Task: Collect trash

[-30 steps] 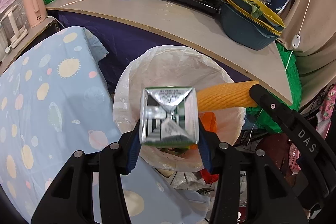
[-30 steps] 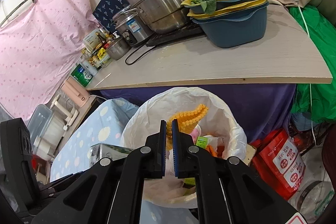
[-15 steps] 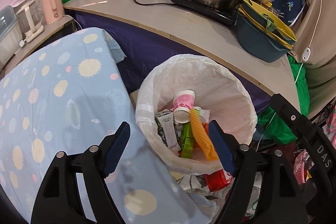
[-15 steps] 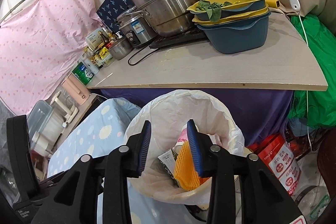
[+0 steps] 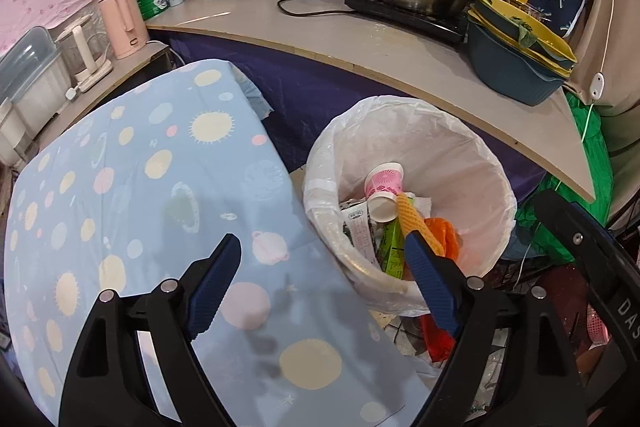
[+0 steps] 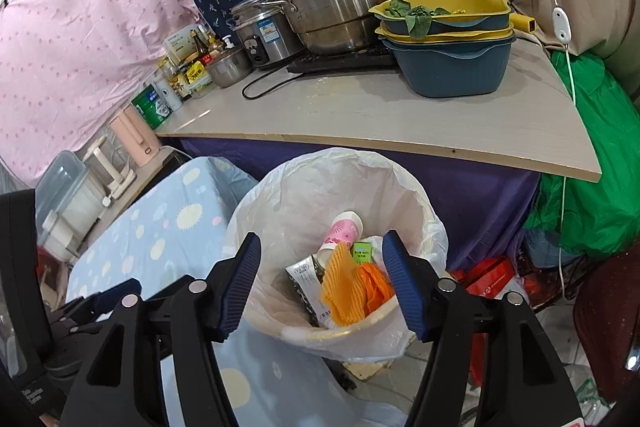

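The left gripper [image 5: 322,279] hung over the cloth [image 5: 132,187] beside the bin [image 5: 496,187]; the right gripper [image 6: 320,277] hung above the bin's near rim. Both jaws were opening and held nothing. Inside the bin lay the carton [image 5: 360,231], the mesh sleeve [image 6: 342,285] and, farther in, the cup [image 5: 382,191]. All looked light: the carton stiff, best gripped across flat faces; the sleeve soft, pinched anywhere; the cup crushable. A second earlier the left jaws clamped the carton and the right pinched the sleeve, both above the bin.
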The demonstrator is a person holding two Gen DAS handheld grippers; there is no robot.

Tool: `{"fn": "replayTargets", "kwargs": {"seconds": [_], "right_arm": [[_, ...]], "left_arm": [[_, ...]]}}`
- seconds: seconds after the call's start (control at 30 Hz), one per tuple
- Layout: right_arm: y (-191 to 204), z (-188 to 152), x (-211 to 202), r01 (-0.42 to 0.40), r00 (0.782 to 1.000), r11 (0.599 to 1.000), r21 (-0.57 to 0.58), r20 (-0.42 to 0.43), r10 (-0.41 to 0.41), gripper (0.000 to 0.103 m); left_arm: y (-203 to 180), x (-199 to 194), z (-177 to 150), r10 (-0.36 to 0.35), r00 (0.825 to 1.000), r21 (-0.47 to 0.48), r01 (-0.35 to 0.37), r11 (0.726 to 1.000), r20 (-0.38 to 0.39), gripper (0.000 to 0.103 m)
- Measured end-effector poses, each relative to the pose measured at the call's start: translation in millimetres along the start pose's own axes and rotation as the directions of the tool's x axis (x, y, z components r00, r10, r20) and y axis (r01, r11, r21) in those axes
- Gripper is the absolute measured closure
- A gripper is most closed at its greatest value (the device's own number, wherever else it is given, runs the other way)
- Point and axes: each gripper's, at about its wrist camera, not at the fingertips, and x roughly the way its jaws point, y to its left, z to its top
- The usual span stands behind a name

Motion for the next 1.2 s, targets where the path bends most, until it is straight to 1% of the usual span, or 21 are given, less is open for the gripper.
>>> {"fn": "replayTargets", "kwargs": {"seconds": [0.3, 0.37, 0.6, 0.73, 0.77, 0.83, 0.87, 1.2], "right_arm": [[5, -17, -1, 0.033, 0.998, 0.998, -0.044, -0.052, -0.035, 0.033], [5, -19, -1, 0.037, 0.997, 0.998, -0.045, -0.061, -0.04, 0.03], [3, -27, 0, 0.05, 0.994, 0.998, -0.048, -0.09, -0.054, 0.028], [6, -31, 0, 0.067, 0.993, 0.996, -0.067, -0.094, -0.073, 0.024], [7, -31, 0, 0.071, 0.993, 0.995, -0.077, -0.094, -0.078, 0.023], [8, -33, 0, 0.077, 0.992, 0.993, -0.09, -0.095, -0.085, 0.021], [8, -33, 1, 0.081, 0.991, 0.992, -0.095, -0.097, -0.09, 0.019], [3, -37, 5, 0.095, 0.987, 0.99, -0.104, -0.123, -0.108, 0.019]], "left_arm": [[5, 1, -13, 0.04, 0.999, 0.012, -0.039, 0.999, -0.027, 0.023], [6, 1, -17, 0.053, 0.998, 0.017, -0.053, 0.998, -0.029, 0.023], [10, 5, -25, 0.066, 0.996, -0.001, -0.066, 0.998, -0.055, 0.022], [11, 6, -29, 0.073, 0.995, -0.001, -0.073, 0.997, -0.061, 0.022], [11, 6, -30, 0.072, 0.995, 0.0, -0.073, 0.997, -0.064, 0.022], [10, 6, -32, 0.077, 0.995, 0.005, -0.077, 0.997, -0.065, 0.017], [9, 6, -32, 0.081, 0.995, 0.008, -0.081, 0.997, -0.063, 0.017], [9, 9, -40, 0.101, 0.992, 0.018, -0.1, 0.995, -0.074, 0.017]]}}
